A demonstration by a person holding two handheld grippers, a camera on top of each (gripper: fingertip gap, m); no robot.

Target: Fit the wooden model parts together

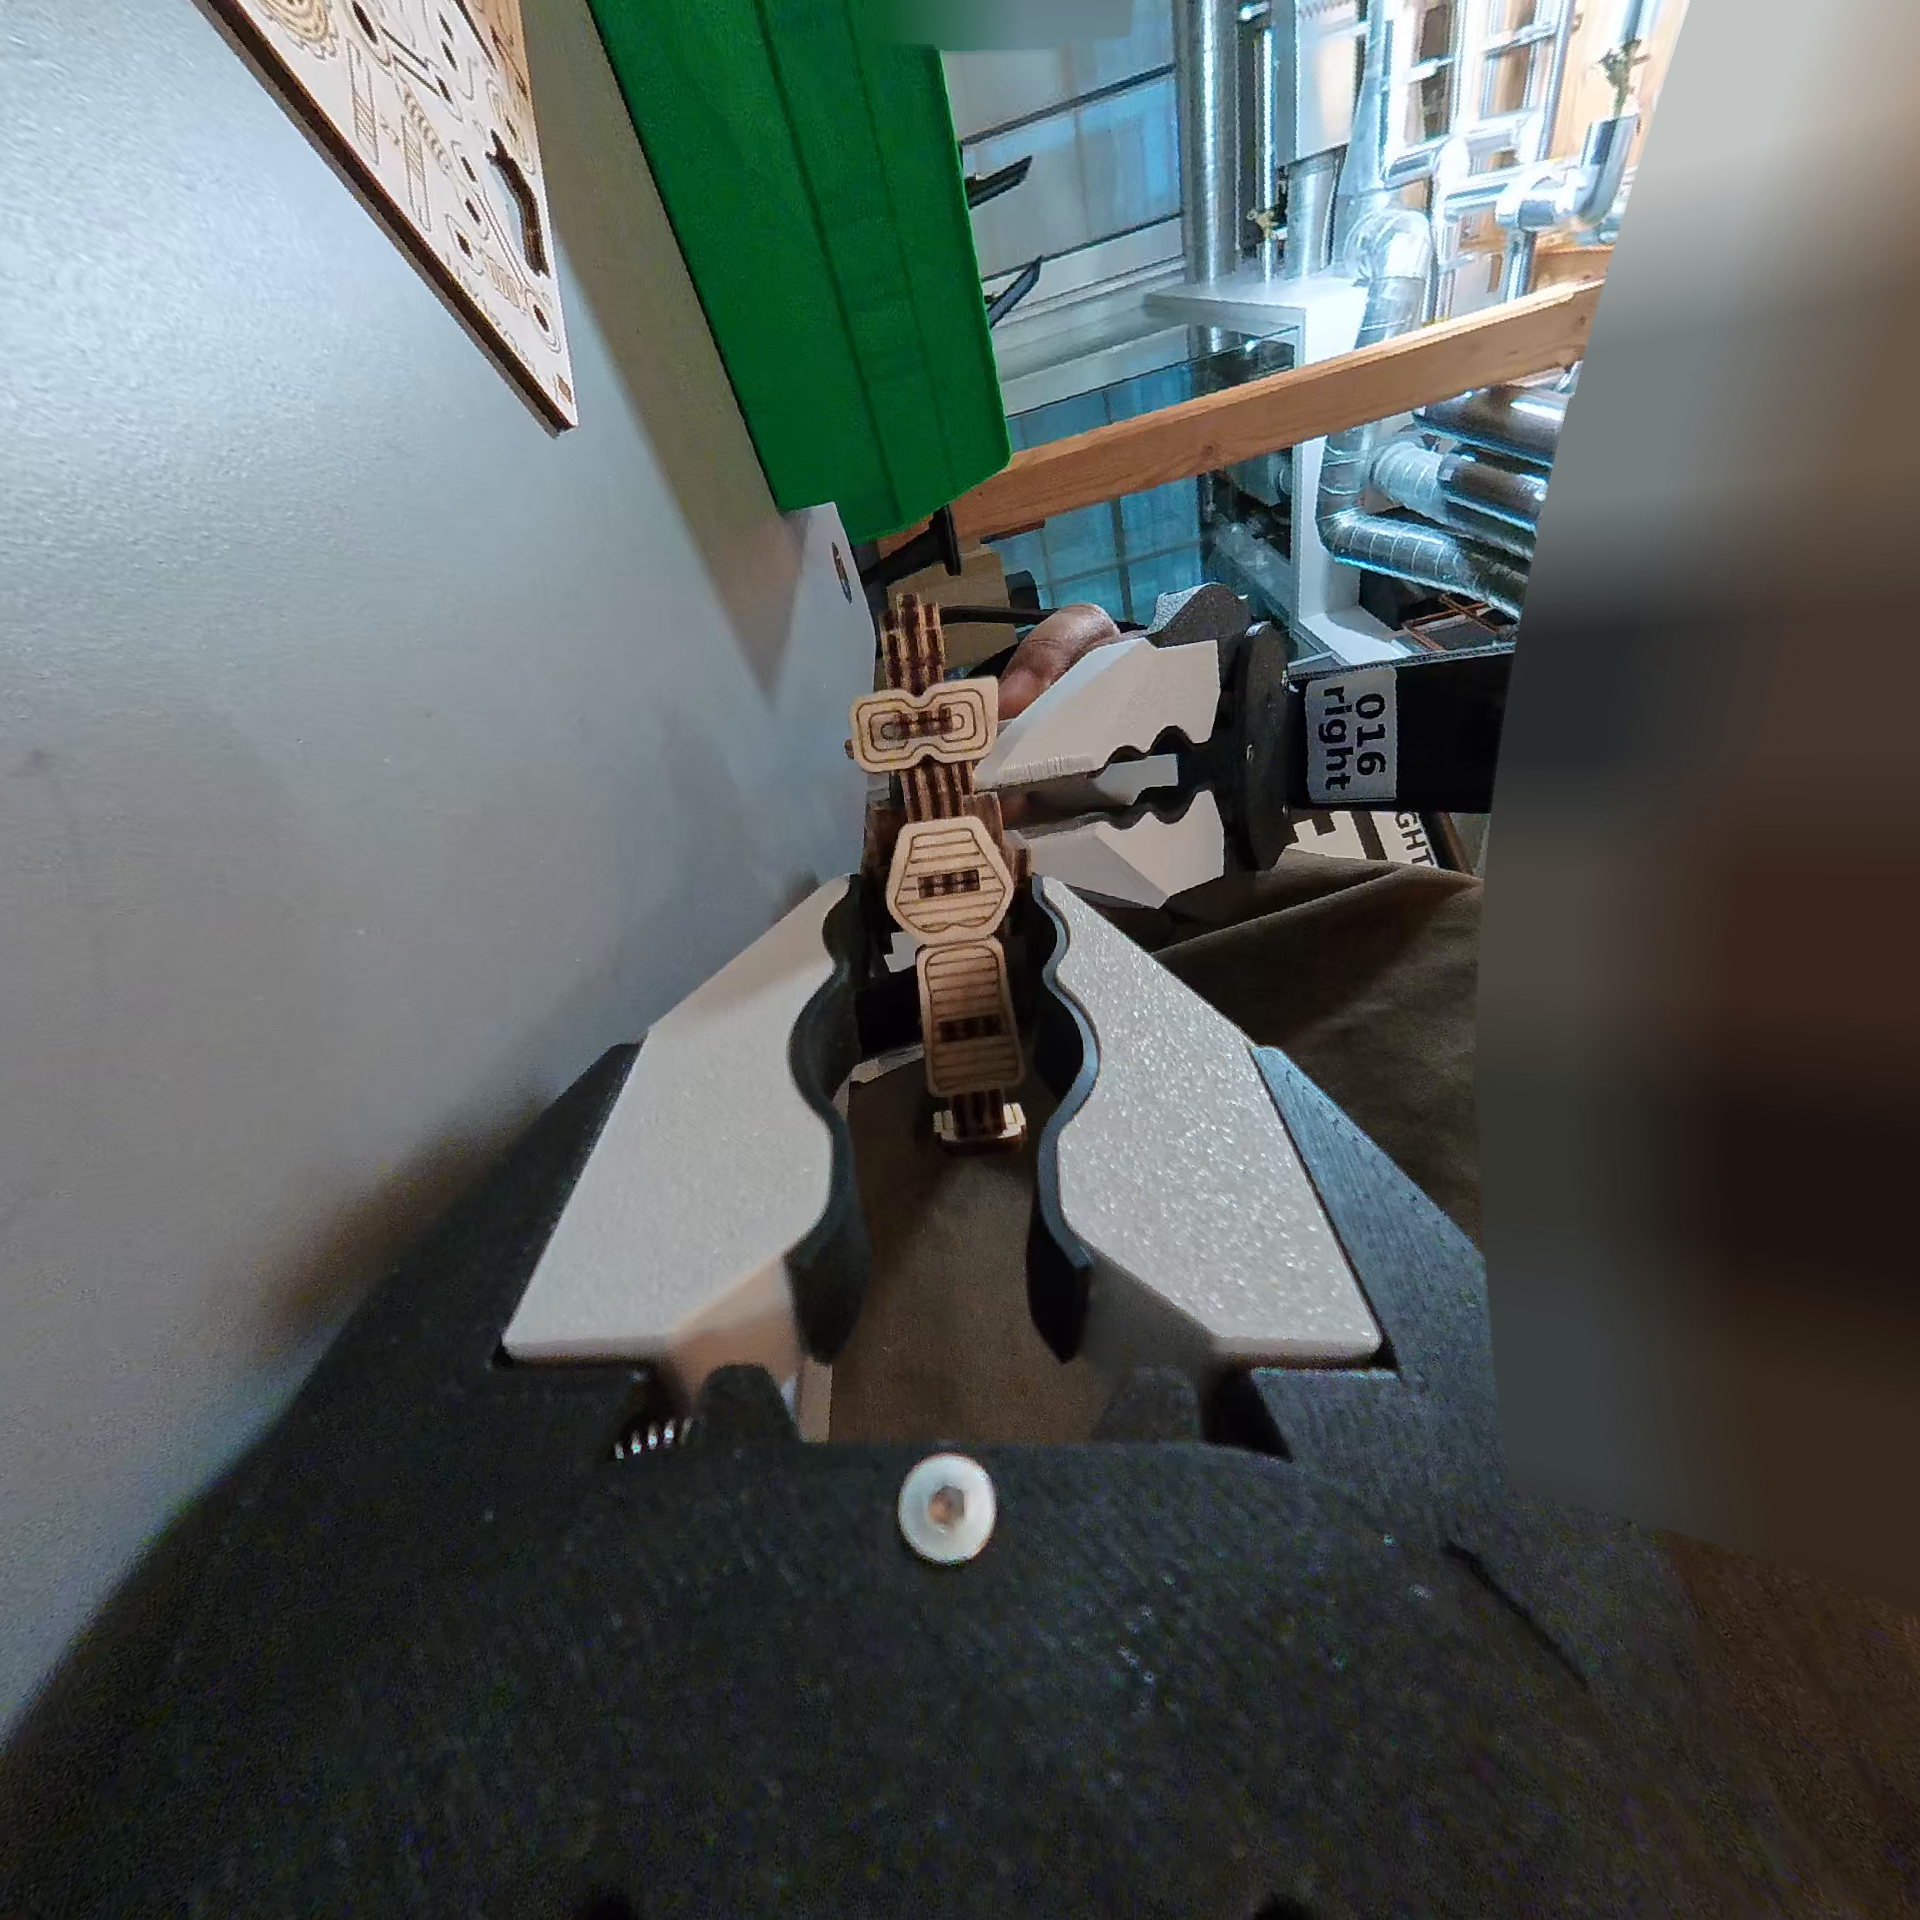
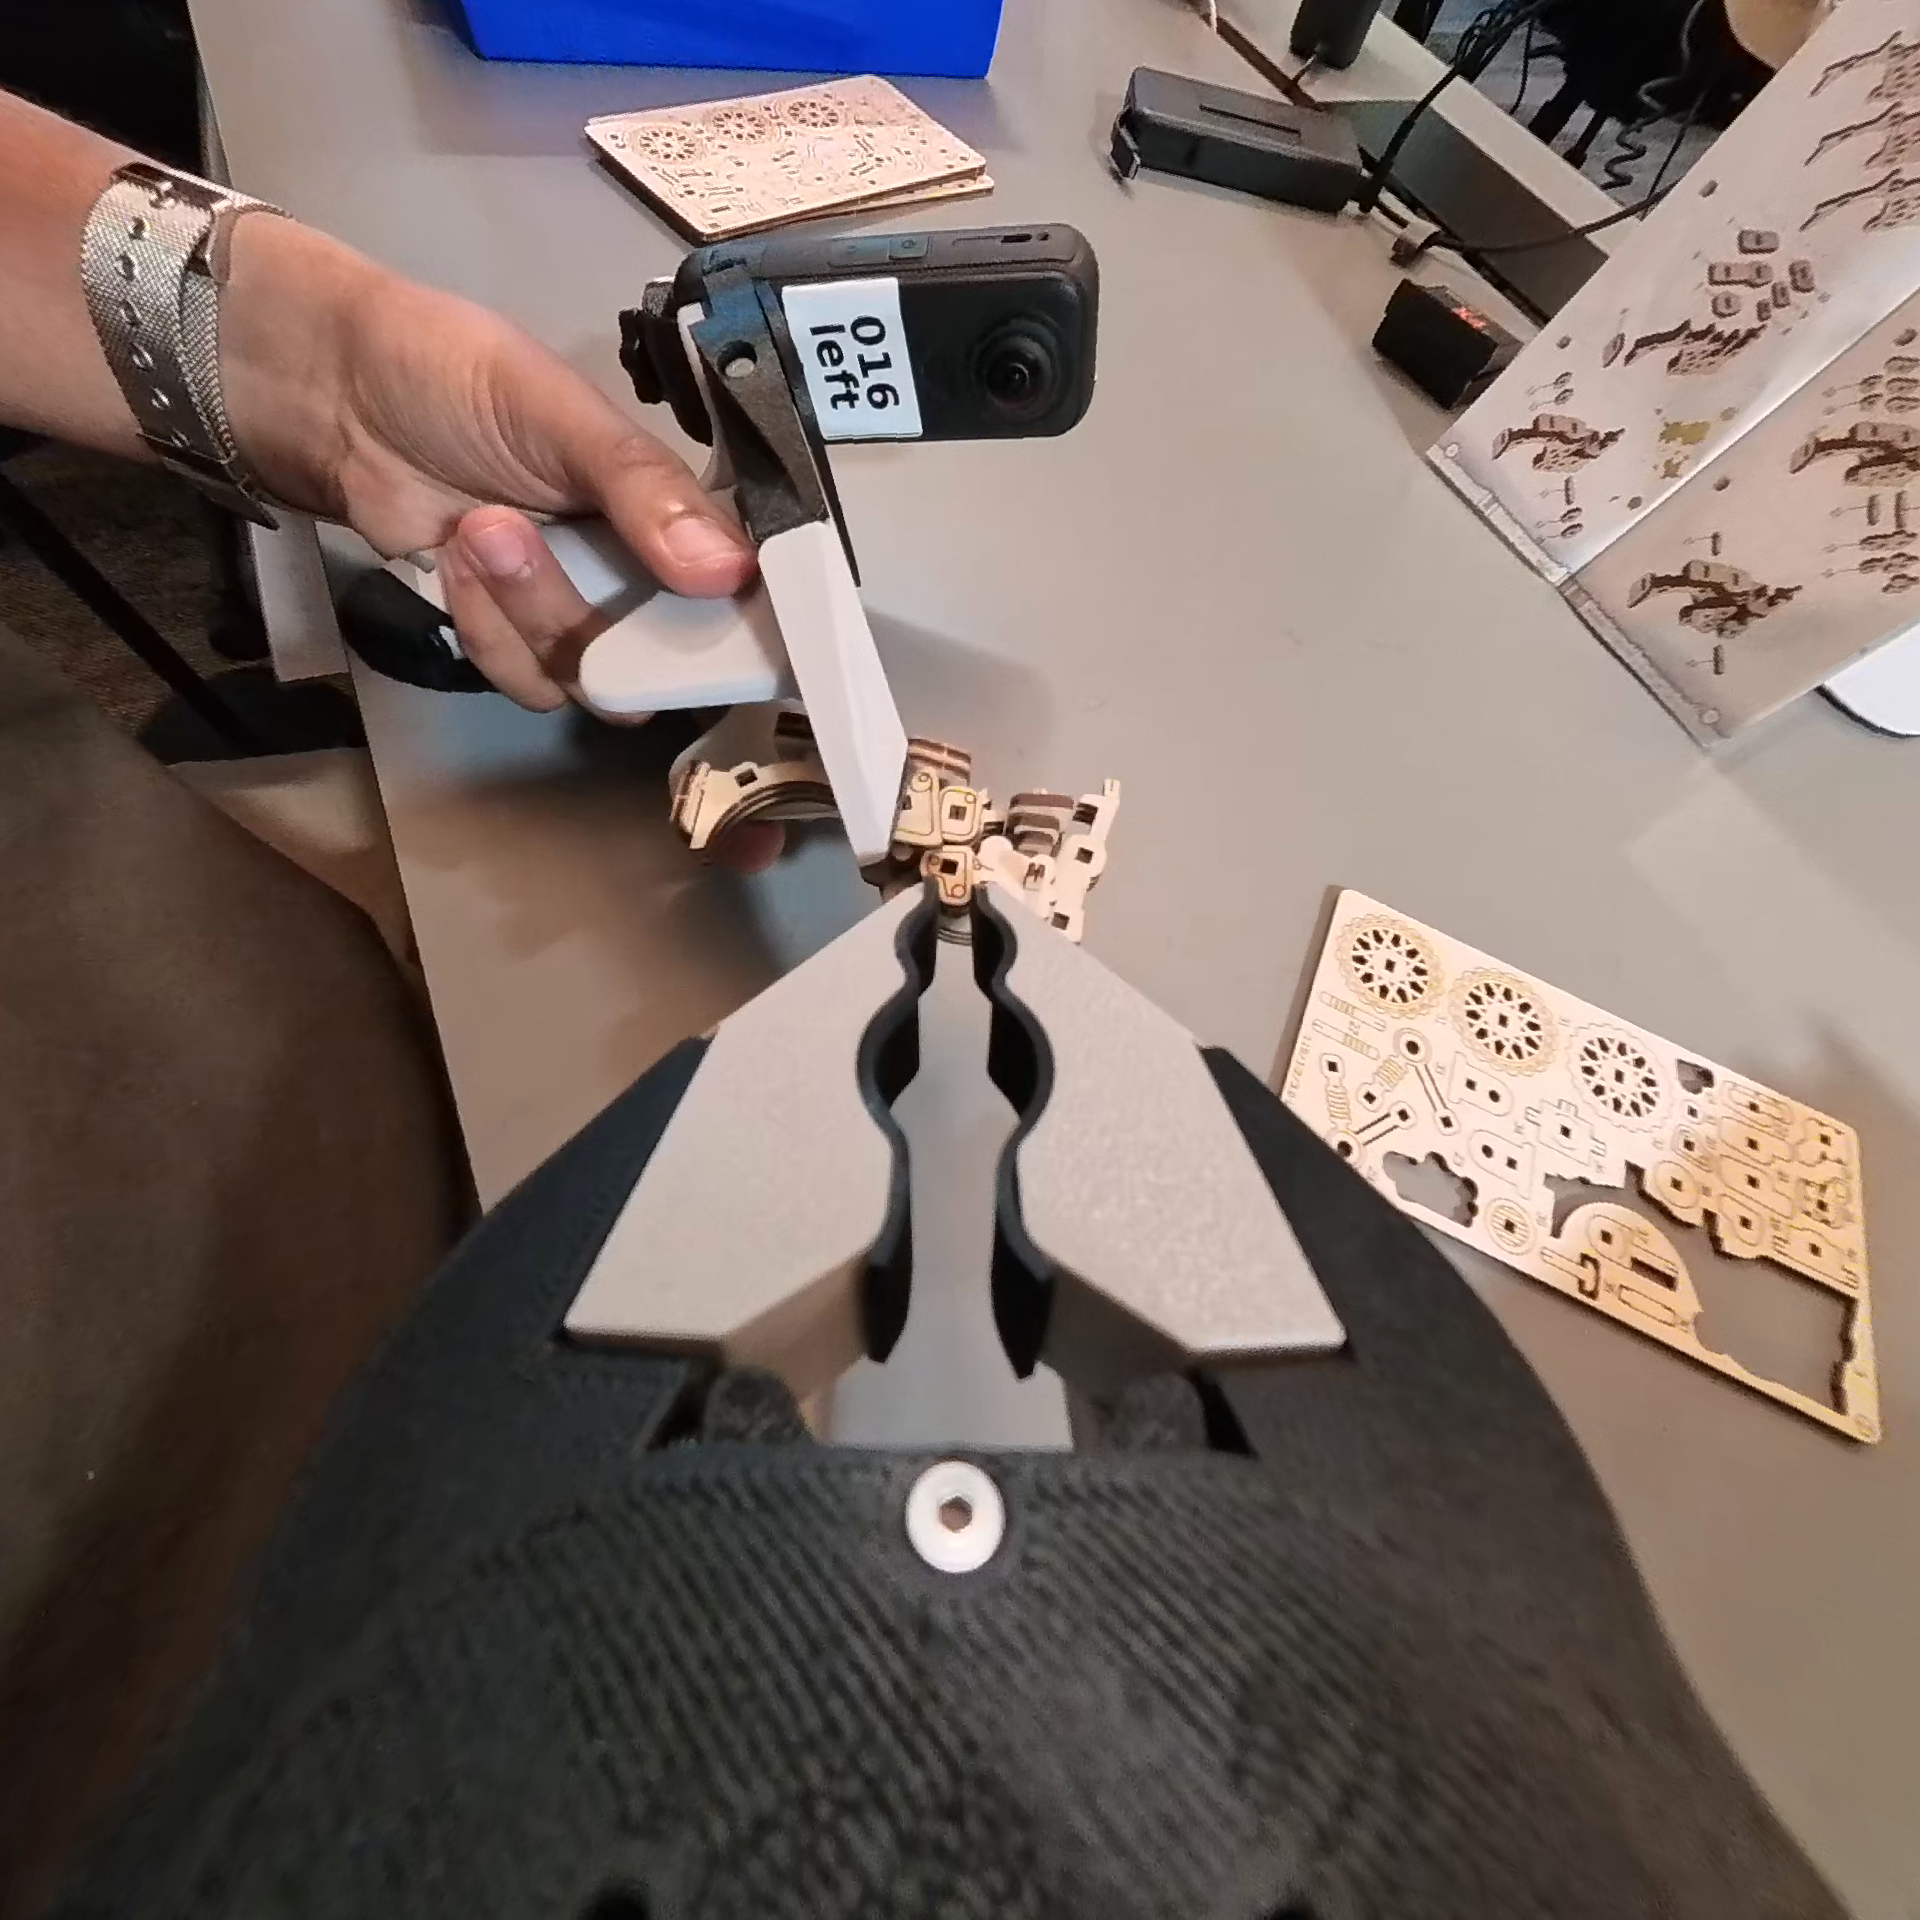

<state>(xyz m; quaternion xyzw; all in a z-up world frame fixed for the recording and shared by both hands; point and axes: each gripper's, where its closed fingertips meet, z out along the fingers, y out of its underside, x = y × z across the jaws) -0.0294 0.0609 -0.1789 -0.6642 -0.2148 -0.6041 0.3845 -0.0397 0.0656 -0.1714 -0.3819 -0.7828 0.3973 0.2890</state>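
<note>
The wooden model point(image 1: 951, 883) is a light plywood assembly with several small engraved plates on a slotted spine. My left gripper point(image 1: 951, 920) is shut on it, and the model stands up between the fingers. My right gripper point(image 2: 948, 914) is shut on a small plate at the model's near end point(image 2: 1060, 842). In the left wrist view the right gripper point(image 1: 992, 779) comes in from the right and pinches the model's middle. In the right wrist view the left gripper point(image 2: 883, 842) reaches down from the upper left, held by a hand point(image 2: 416, 416). The model is held above the grey table point(image 2: 1143, 520).
A partly emptied sheet of laser-cut parts point(image 2: 1558, 1153) lies at the right, another sheet point(image 2: 790, 156) at the back. An instruction booklet point(image 2: 1714, 416) stands at the far right. A black box point(image 2: 1236, 135) with cables and a blue bin point(image 2: 727, 31) sit behind. A green box point(image 1: 831, 260) is nearby.
</note>
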